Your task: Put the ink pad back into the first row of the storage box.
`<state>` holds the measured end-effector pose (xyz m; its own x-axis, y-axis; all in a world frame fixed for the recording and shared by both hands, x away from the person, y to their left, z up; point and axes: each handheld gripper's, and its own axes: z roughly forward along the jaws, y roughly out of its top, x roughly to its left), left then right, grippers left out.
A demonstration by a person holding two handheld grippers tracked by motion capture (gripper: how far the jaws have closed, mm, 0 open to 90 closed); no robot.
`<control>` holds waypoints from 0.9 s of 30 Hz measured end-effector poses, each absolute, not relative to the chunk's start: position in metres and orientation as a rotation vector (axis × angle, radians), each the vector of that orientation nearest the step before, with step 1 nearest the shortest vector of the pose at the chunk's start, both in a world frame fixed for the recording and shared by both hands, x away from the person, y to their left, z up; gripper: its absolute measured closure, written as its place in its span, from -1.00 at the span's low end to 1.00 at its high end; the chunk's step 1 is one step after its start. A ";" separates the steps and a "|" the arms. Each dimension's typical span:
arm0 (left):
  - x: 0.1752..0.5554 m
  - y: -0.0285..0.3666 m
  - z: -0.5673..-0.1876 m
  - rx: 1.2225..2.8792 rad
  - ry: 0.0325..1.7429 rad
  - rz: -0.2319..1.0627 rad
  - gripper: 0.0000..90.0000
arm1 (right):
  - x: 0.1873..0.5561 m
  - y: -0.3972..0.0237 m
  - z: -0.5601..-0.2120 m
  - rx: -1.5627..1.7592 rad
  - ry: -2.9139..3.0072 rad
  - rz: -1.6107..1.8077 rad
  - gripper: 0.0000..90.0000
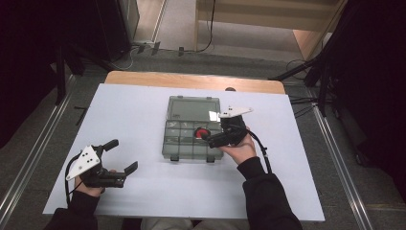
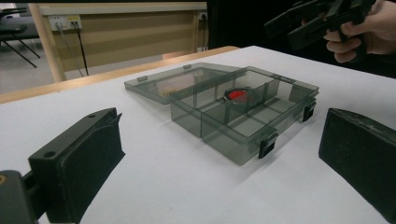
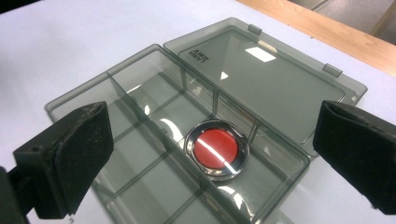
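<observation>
A smoky clear compartment box [image 1: 182,143] lies open in the middle of the white table, its lid [image 1: 194,108] folded flat behind it. A red disc with a chrome rim [image 1: 201,132] sits in a compartment on the box's right side. My right gripper [image 1: 209,138] hovers over that side, open, with nothing between its jaws. In the right gripper view the disc [image 3: 216,147] lies below the gap between the pads [image 3: 74,154]. My left gripper [image 1: 122,155] rests open and empty at the front left, well apart from the box [image 2: 219,135]. It faces the box's latched front.
The white sheet [image 1: 143,110] covers the table, and a wooden edge [image 1: 191,80] shows along the far side. Black stand legs [image 1: 306,67] and cables stand on the floor beyond the table. Metal rails [image 1: 33,158] run along both sides.
</observation>
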<state>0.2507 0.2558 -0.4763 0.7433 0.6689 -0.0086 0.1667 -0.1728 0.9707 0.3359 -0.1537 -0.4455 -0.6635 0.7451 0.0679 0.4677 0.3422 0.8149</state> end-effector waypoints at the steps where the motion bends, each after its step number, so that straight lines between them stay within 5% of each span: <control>1: 0.251 0.256 -0.476 1.719 0.666 0.509 -1.00 | 0.333 -0.157 -0.445 1.079 2.283 1.246 -1.00; 27: 0.251 0.254 -0.476 1.721 0.662 0.513 -1.00 | 0.279 -0.233 -0.448 1.187 2.162 1.276 -1.00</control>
